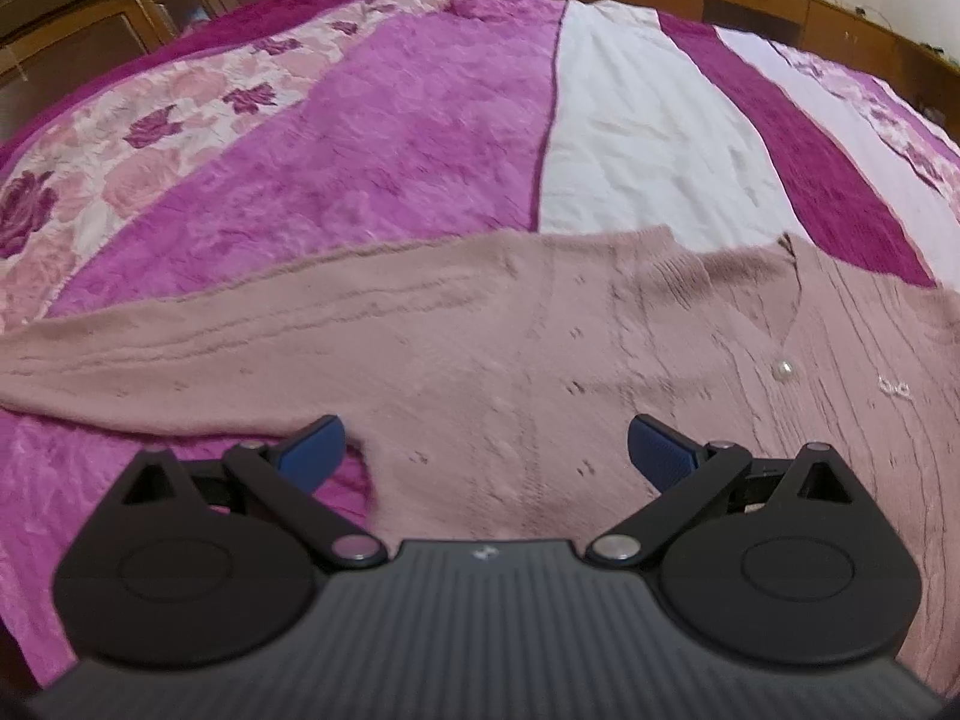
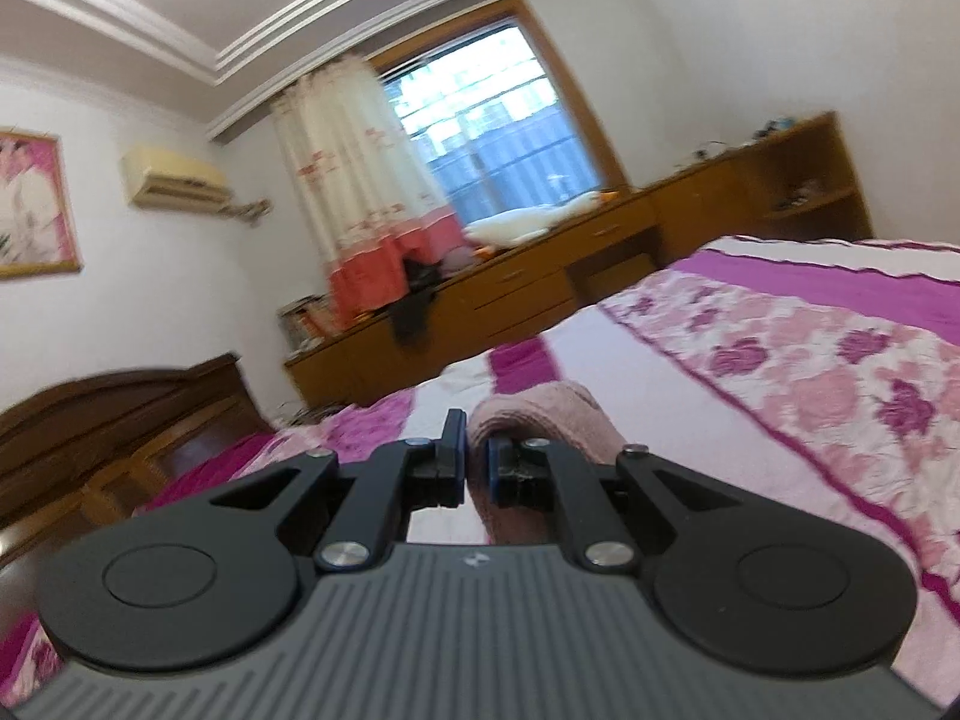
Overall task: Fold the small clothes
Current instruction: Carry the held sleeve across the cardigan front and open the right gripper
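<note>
Left wrist view: your left tongs (image 1: 485,450) hang spread above the dusty-pink knitted cardigan (image 1: 540,348) lying flat on the purple floral bedspread (image 1: 390,138). Your right tongs (image 2: 477,468) pinch a lifted fold of that cardigan.

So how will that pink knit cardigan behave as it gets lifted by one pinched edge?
Probably floppy: the cardigan lies limp and rippled on the bedspread. Where the right gripper pinches it, the knit bunches softly, so it likely drapes and stretches. The left gripper hangs open above it.
</note>
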Tool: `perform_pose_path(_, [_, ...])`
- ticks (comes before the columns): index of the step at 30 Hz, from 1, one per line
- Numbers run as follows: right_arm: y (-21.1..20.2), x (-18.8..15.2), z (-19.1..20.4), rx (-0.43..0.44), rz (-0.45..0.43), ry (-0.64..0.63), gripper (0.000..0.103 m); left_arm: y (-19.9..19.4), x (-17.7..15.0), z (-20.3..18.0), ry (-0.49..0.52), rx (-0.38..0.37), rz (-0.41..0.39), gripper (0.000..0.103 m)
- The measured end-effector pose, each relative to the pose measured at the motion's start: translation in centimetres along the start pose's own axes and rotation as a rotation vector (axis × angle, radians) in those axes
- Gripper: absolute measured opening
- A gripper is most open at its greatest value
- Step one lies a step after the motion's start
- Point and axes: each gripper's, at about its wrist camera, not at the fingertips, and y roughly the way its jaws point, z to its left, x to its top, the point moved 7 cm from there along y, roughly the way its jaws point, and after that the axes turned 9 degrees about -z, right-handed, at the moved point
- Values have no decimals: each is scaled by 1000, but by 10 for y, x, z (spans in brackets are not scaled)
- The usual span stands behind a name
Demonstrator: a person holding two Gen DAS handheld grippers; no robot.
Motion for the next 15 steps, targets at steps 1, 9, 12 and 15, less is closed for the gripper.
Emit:
perform_pose_path(1, [-1, -6, 16, 15, 9, -9, 7, -1, 2, 4, -4, 6, -7, 102])
perform_pose_path(9, [5, -91, 126, 116, 134, -40, 7, -6, 4, 41, -75, 43, -25, 102])
perform_pose_path(12, [11, -141, 158, 134, 206, -42, 7, -9, 2, 49, -72, 48, -33, 102])
perform_pose_path(15, [17, -195, 182, 149, 286, -41, 7, -11, 1, 54, -52, 61, -50, 102])
